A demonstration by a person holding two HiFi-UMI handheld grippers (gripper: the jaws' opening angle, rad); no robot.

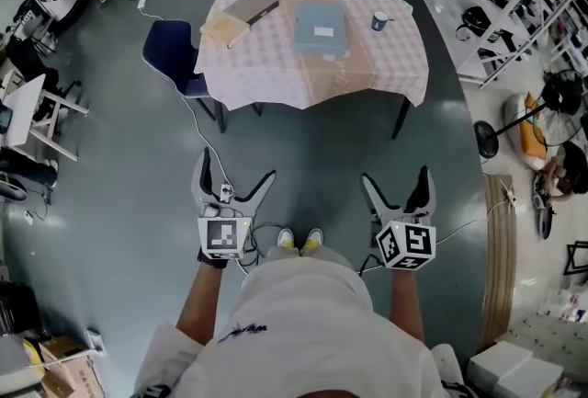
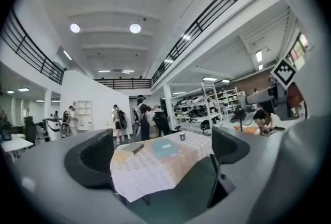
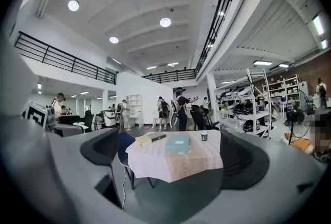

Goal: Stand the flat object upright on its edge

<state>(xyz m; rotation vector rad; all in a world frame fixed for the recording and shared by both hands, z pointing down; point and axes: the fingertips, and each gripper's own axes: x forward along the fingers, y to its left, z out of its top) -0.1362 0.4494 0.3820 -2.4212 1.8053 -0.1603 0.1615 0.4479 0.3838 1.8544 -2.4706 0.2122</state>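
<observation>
The flat teal rectangular book [image 1: 320, 27] lies at the middle of the checked-cloth desk [image 1: 276, 79], its long axis running away from the person; the left hand-held gripper [image 1: 237, 171] and right hand-held gripper [image 1: 397, 177], both released and empty, hang well short of the desk, neither plainly nearer

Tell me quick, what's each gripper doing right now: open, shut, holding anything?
Left gripper: open, nothing between its jaws.
Right gripper: open, nothing between its jaws.
</observation>
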